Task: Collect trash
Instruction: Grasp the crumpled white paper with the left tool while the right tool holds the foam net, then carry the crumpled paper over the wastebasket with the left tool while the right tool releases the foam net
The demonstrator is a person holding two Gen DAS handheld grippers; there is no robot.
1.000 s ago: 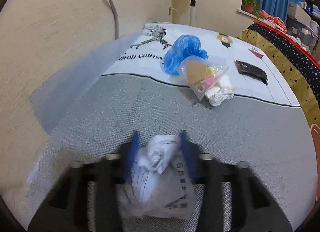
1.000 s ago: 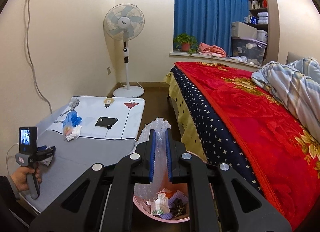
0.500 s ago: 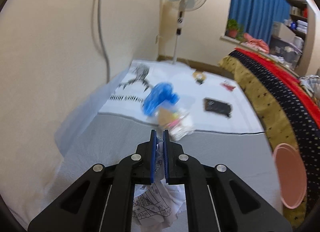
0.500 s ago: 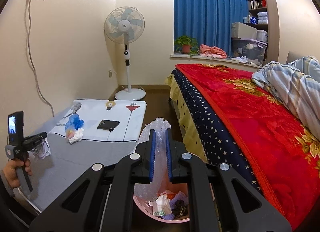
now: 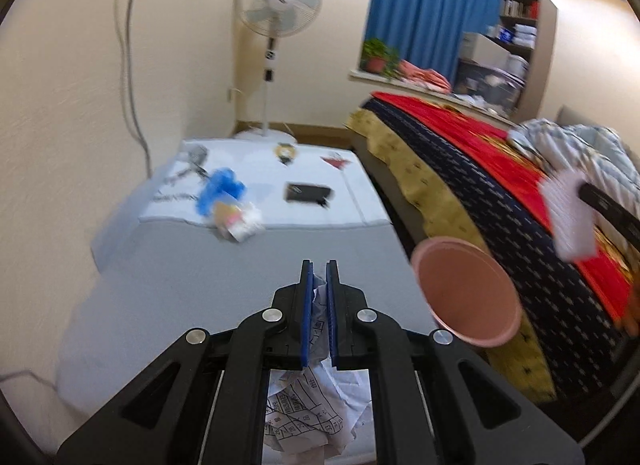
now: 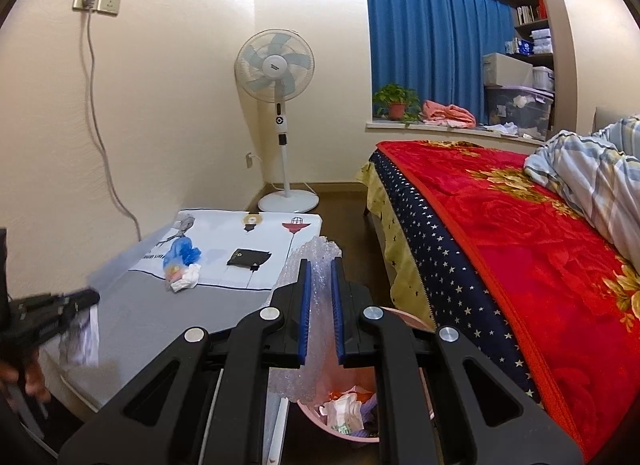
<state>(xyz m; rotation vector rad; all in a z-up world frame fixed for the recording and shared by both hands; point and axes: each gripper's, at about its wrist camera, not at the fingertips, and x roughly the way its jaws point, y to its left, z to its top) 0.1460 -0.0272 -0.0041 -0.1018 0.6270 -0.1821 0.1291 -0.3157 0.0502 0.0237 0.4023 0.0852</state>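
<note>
My left gripper (image 5: pixel 320 269) is shut on a crumpled printed paper (image 5: pixel 304 413), held in the air above the grey mattress (image 5: pixel 200 285). In the right wrist view that left gripper (image 6: pixel 86 299) shows at the far left with the paper (image 6: pixel 80 339) hanging from it. A pink bin (image 5: pixel 466 291) stands to its right, between the mattress and the bed. My right gripper (image 6: pixel 320 267) is shut on a sheet of bubble wrap (image 6: pixel 318 305) that hangs over the pink bin (image 6: pixel 400 316), which holds several scraps. A blue plastic bag (image 5: pixel 222 189), a clear bag of litter (image 5: pixel 238 221) and a black pouch (image 5: pixel 308 193) lie on the white sheet.
A bed with a red blanket (image 6: pixel 520 233) fills the right side. A standing fan (image 6: pixel 276 65) is in the far corner, and a cable (image 6: pixel 96 113) runs down the left wall. A narrow strip of dark floor (image 6: pixel 348 233) separates the mattress from the bed.
My left gripper closed on the paper, lifted it off the grey mattress and swung right, bringing the pink bin into view. The right gripper with the bubble wrap drifted slightly.
</note>
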